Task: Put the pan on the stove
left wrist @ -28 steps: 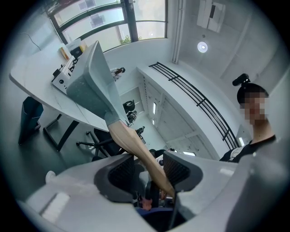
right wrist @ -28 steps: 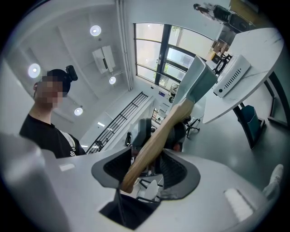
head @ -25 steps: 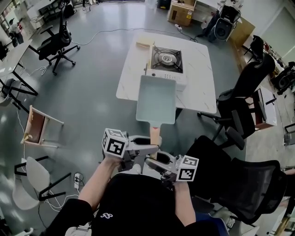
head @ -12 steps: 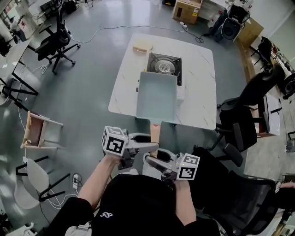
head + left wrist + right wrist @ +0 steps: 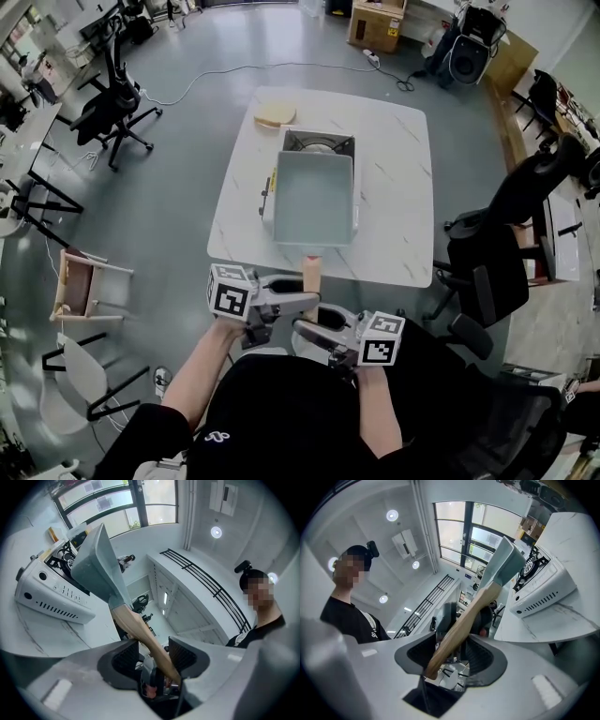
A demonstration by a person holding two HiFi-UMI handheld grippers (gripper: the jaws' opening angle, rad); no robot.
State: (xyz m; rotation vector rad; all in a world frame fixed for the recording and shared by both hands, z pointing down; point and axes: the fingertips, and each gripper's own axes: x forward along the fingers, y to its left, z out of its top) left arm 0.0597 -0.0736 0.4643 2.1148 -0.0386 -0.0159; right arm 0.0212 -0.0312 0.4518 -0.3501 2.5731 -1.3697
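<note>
A square pale-green pan (image 5: pixel 313 198) with a wooden handle (image 5: pixel 311 271) hangs above the white table (image 5: pixel 394 216). It covers most of the white gas stove (image 5: pixel 320 142). My left gripper (image 5: pixel 305 302) and right gripper (image 5: pixel 309 328) face each other, both shut on the handle's near end. In the left gripper view the handle (image 5: pixel 136 630) runs between the pads of the left gripper (image 5: pixel 154 656) up to the pan (image 5: pixel 96 566), with the stove (image 5: pixel 51 599) below it. The right gripper view shows the right gripper (image 5: pixel 454 656) on the handle (image 5: pixel 464 620), pan (image 5: pixel 504 564) and stove (image 5: pixel 543 585).
A tan flat object (image 5: pixel 275 115) lies at the table's far left corner. Black office chairs stand at the left (image 5: pixel 112 94) and right (image 5: pixel 497 272). A small wooden chair (image 5: pixel 80 286) is on the floor at left, and a cardboard box (image 5: pixel 380 21) far behind.
The table and stove have come nearer in the head view. The pan, first short of the stove, now hangs over it. Both grippers keep their hold on the handle.
</note>
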